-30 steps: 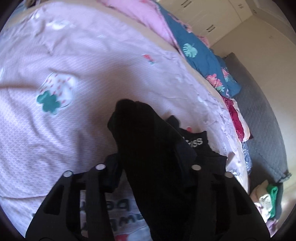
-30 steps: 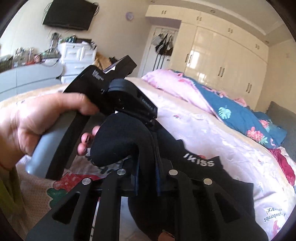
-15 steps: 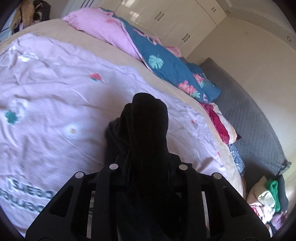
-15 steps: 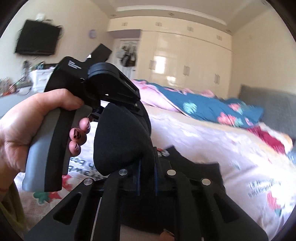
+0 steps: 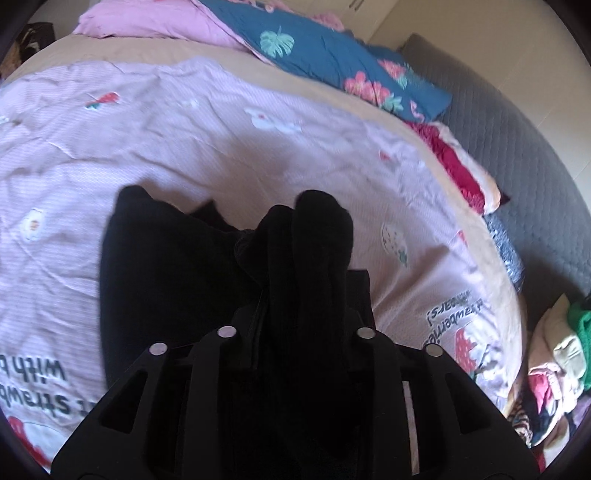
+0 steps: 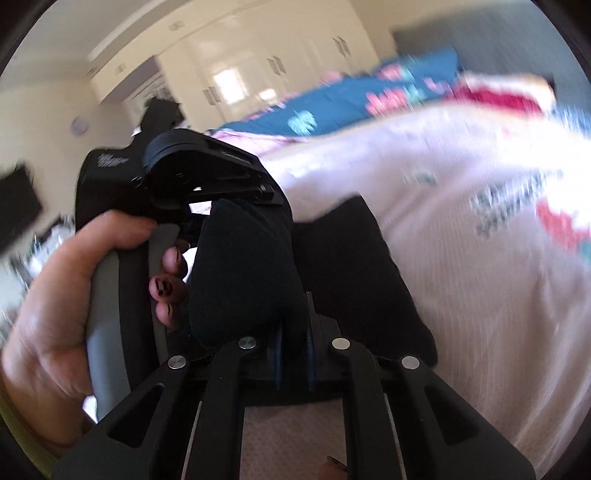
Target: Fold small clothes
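Both the left hand-held gripper and the right hand-held gripper pinch bunched edges of the small black fabric garment, lifted partly above the pink printed bedspread, so folding looks unfinished, laying flat left.

The garment is plain black on a pale pink sheet printed with red strawberries, white flowers and black lettering. At the bed's far edge lies a teal quilt with pink flowers and green leaves, beside a plain pink pillow.
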Tool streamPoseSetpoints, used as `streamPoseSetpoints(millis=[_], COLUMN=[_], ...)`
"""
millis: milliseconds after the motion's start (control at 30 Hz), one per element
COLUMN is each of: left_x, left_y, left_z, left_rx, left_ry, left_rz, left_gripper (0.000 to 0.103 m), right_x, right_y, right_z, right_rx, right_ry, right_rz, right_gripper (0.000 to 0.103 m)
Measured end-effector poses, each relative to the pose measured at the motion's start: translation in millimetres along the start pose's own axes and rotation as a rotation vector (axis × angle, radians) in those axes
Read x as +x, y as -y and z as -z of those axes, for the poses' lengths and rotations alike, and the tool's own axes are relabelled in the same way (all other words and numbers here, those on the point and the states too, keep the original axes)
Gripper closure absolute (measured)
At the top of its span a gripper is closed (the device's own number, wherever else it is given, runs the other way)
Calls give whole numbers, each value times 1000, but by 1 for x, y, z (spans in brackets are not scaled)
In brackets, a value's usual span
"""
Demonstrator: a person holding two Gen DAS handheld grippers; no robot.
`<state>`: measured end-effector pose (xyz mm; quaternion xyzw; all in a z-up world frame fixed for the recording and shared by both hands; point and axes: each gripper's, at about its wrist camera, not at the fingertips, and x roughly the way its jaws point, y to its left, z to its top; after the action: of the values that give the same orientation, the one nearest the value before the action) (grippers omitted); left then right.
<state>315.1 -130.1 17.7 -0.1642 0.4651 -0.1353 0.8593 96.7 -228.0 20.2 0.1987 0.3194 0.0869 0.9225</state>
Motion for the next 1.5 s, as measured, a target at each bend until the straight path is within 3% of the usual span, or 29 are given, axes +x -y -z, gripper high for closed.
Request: streamPoseSetpoints(millis=[67,167,233,333,400,500,567,700,833,900,1067,1233,1433,1467,1500], left_x=[10,19,20,12,2,-16,-26,-54,-80,-90,-118,-134,-140,-142,-143], left_y=[9,19,22,23,24,25,21,7,-3,-6,-11,-17,-30,-32,-34], left_z=[3,7,11,14,14,16,21,40,55,59,74,92,113,118,120], left_rx=[20,42,34,11,17,38,52,96,114,116,145,169,160,157,152], left_ry=[-24,-42,-29,-5,17,52,62,82,115,130,172,193,186,188,189], left_rz=[-8,-22,14,90,113,91,75,22,-12,-25,-69,-116,-137,-136,-134], left_gripper=[77,58,37,22,18,18,18,18,17,13,10,10,10,10,10], right_x=[5,11,17,25,26,23,18,3,-19,-31,-43,-46,-20,-11,-3], right_y=[18,44,62,81,90,90,88,76,69,65,58,52,47,48,50], right_z=[2,6,7,13,16,15,13,3,-2,-6,-22,-32,-34,-34,-34], right_rx=[113,282,399,552,624,642,629,544,437,405,311,237,128,117,111], right_ry=[-43,-95,-128,-170,-181,-184,-183,-151,-87,-47,39,61,-25,-56,-78], right_rz=[-36,-106,-158,-195,-217,-210,-190,-113,-39,-16,41,54,62,56,66], right_gripper=[95,95,94,92,92,88,84,63,52,39,35,26,23,24,34])
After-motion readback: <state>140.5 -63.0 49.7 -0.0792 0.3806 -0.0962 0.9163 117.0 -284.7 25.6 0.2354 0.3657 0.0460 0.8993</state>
